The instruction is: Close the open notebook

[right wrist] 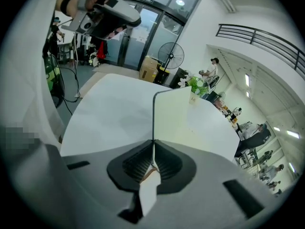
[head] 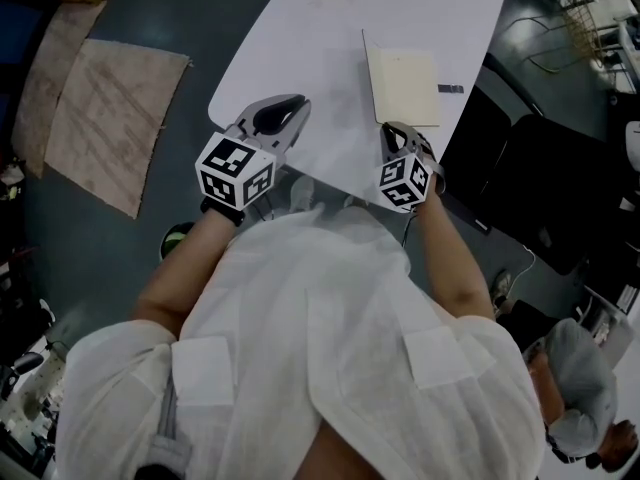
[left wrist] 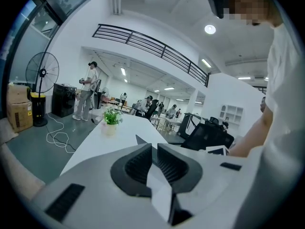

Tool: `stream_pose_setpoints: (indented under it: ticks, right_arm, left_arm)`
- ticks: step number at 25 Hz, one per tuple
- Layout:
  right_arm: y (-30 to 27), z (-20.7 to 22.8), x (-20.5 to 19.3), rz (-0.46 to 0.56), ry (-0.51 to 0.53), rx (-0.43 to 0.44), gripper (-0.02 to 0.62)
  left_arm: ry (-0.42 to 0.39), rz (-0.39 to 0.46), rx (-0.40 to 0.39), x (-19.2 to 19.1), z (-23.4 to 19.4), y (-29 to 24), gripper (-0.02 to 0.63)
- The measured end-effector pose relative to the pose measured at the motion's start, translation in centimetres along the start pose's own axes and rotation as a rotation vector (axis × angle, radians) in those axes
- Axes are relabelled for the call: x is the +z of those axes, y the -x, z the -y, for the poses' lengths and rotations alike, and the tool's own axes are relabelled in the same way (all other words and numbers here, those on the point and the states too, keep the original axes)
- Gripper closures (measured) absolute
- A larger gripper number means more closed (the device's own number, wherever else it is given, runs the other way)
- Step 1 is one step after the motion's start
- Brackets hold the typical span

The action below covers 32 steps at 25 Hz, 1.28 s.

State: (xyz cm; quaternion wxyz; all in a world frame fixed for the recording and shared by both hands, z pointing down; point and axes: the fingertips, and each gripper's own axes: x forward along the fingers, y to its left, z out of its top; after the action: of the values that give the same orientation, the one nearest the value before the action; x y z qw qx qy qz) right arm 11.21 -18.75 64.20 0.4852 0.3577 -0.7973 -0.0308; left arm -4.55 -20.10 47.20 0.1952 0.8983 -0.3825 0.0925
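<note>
Notebook point(head: 405, 86) lies on table point(head: 300, 38) at 12 o'clock of right gripper point(head: 392, 133), long axis 12–6; right jaws clamped on upright cover point(right wrist: 172, 111); judged to fall toward 3 o'clock; left gripper point(head: 285, 108) closed, empty, farther off at 9 o'clock.

I'm in a big open-plan office hall. A mezzanine railing point(left wrist: 143, 41) runs overhead, with office chairs point(left wrist: 206, 136), a standing fan point(left wrist: 43, 73) and glass doors point(right wrist: 143, 37) around my white surface point(left wrist: 121, 133).
</note>
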Motion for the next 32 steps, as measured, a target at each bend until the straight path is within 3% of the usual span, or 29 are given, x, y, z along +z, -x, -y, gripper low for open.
stream_pose_setpoints:
  ticks: [6,20,32]
  right_arm:
    - [0.5,0.8,-0.5,0.007,-0.103,-0.002,0.578]
    - [1.1,2.2,-1.5,0.022,-0.212,0.008,0.575]
    - [1.2,3.8,-3.6,0.051,-0.395,0.02,0.569]
  left_arm:
    - [-0.004,-0.005,-0.013,-0.1,0.4,-0.3,0.572]
    - [-0.011,-0.015,-0.028,-0.1,1.3,-1.5,0.572]
    - [-0.015,-0.028,-0.036,-0.4,2.0,-2.8,0.572]
